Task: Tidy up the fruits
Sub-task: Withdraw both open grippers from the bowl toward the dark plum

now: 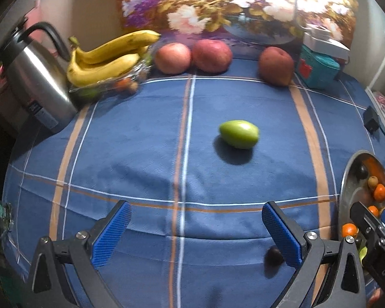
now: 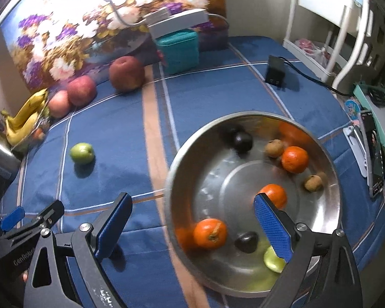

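From the left wrist, the left tongs (image 1: 196, 233) hang spread wide above the blue checked cloth of the table (image 1: 131, 154), holding nothing. A green fruit (image 1: 239, 134) lies alone on the cloth ahead of them, well apart from both fingers. A small dark fruit (image 1: 273, 254) sits on the cloth just beside the right-hand finger. At the far edge stand three red apples (image 1: 211, 56), and to their left a bunch of bananas (image 1: 107, 56) rests on a clear dish, next to a steel kettle (image 1: 36, 77). A teal box (image 1: 317, 70) sits at the far right. At the right edge shows the rim of a steel bowl (image 1: 346, 195) with small oranges in it, and part of the right tongs (image 1: 372, 228) over it

From the right wrist, the right tongs (image 2: 192, 224) are also spread, empty, one finger over the cloth and the other over the steel bowl (image 2: 332, 205). In the bowl lie three oranges (image 2: 210, 233), two dark fruits (image 2: 242, 141), two small brown fruits (image 2: 313, 182) and a pale green fruit (image 2: 272, 260) partly behind the finger. The green fruit (image 2: 81, 153) lies on the cloth to the left, well apart from the bowl. The left tongs (image 2: 12, 217) show at the lower left edge. A black adapter (image 2: 276, 73) with a cable sits beyond the bowl
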### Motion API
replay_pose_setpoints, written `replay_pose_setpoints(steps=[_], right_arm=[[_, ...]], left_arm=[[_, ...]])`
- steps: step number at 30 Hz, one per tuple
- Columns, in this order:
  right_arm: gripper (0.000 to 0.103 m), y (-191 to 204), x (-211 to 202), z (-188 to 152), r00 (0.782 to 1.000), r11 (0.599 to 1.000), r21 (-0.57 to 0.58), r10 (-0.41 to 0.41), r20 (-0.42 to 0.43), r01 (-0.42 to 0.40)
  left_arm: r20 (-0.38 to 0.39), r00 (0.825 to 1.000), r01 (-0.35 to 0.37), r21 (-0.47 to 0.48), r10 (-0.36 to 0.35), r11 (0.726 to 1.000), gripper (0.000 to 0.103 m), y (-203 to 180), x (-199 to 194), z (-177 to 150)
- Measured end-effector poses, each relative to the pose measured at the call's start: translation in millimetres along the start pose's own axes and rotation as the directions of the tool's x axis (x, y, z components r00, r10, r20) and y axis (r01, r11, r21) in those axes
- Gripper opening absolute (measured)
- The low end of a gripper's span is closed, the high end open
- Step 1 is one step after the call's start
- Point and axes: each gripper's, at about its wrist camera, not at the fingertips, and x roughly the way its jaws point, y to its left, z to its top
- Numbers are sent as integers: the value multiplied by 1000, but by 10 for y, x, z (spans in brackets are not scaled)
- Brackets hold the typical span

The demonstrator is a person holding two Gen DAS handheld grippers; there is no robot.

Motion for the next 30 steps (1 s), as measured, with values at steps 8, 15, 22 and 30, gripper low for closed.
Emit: replay_pose_setpoints(steps=[8,15,22,30], right_arm=[[96,403,3,-80,999,996,-82,26,-20,-28],[96,649,3,-187,998,992,-118,44,-37,-48],[96,777,58,-324,996,989,-134,50,-69,-59],[96,850,137,-515,992,986,-154,41,-116,-59]], left_arm=[[-13,1000,-9,-23,9,1000,103,209,-2,-56],[-44,999,-9,-66,6,998,103,421,40,-146],[-90,996,-16,-88,8,996,103,545,137,-302],[-135,991,-32,-101,18,994,103,607,235,-489]])
